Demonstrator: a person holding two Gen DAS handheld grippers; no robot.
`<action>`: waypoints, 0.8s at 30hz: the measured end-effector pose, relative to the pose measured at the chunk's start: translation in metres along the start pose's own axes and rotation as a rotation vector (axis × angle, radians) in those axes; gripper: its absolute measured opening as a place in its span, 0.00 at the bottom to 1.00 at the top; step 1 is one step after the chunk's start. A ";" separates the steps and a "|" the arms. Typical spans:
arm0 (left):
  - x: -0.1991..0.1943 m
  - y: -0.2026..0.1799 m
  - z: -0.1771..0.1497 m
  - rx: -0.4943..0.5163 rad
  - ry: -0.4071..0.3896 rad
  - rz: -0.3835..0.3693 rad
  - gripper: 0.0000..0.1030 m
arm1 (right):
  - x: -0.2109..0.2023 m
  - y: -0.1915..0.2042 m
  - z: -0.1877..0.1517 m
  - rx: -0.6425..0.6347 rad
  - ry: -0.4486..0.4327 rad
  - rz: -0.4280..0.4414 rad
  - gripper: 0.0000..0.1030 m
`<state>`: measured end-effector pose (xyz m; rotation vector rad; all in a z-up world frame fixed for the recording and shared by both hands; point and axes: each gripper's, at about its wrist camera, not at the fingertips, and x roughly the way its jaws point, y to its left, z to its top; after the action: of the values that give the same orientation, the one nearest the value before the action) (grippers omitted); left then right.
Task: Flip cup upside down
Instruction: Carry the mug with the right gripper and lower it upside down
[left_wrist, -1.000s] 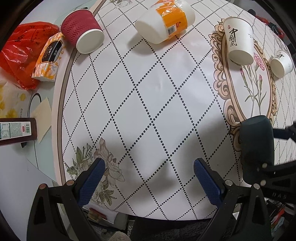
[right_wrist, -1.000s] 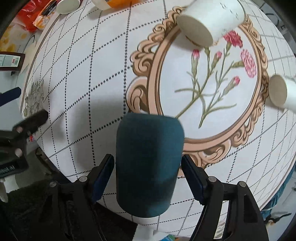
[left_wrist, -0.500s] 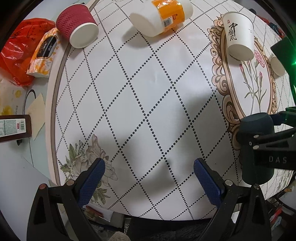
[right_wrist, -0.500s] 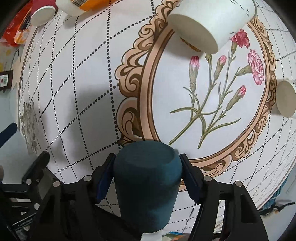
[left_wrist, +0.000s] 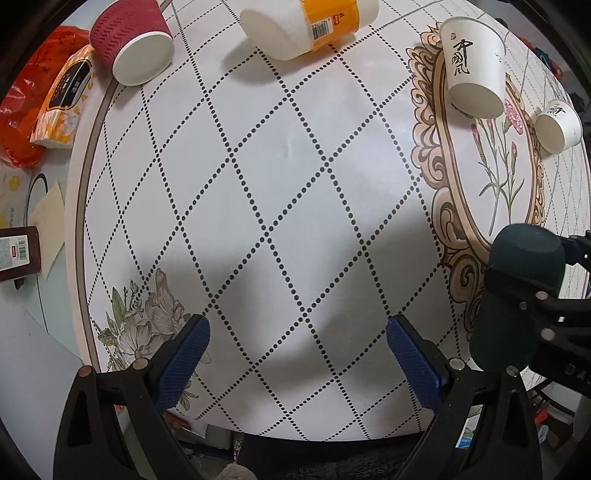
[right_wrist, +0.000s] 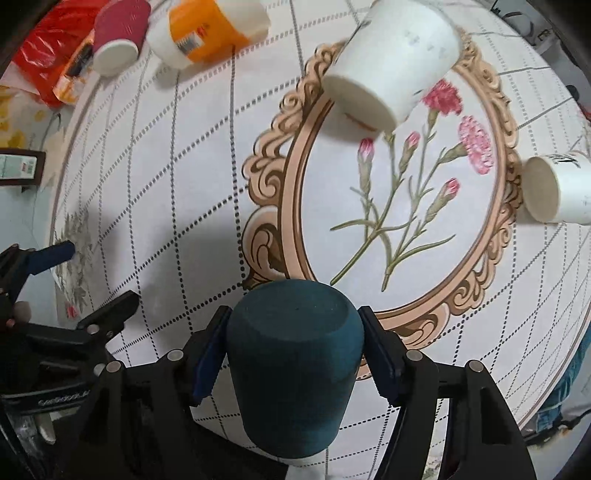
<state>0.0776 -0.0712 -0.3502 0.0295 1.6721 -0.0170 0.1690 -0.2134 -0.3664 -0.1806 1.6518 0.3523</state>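
My right gripper (right_wrist: 295, 347) pinches the teal cup (right_wrist: 291, 362) at the lower centre of its view, just over the table's (left_wrist: 295, 184) near edge; open diamond-printed surface lies ahead and to the left. The cup is matte, tapered and round-shouldered, its closed base pointing away from me toward the flower oval, long axis along the fingers. My left gripper (left_wrist: 297, 354) is spread wide over bare tabletop. Paper cups (left_wrist: 474, 66) stand along the far side.

Dark teal cup (right_wrist: 295, 354), matte, base facing forward, clamped between blue-padded fingers (right_wrist: 207, 354)
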 end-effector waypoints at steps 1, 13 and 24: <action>0.000 0.001 0.000 0.001 -0.001 0.002 0.95 | -0.005 0.000 -0.003 0.000 -0.022 -0.001 0.68; 0.000 0.004 0.005 0.004 -0.012 0.018 0.95 | -0.055 -0.018 0.003 0.061 -0.347 -0.038 0.68; 0.006 -0.014 -0.001 0.024 -0.014 0.029 0.95 | -0.051 -0.018 -0.012 0.047 -0.626 -0.061 0.68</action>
<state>0.0761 -0.0855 -0.3558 0.0719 1.6570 -0.0152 0.1688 -0.2385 -0.3171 -0.0729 1.0331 0.2851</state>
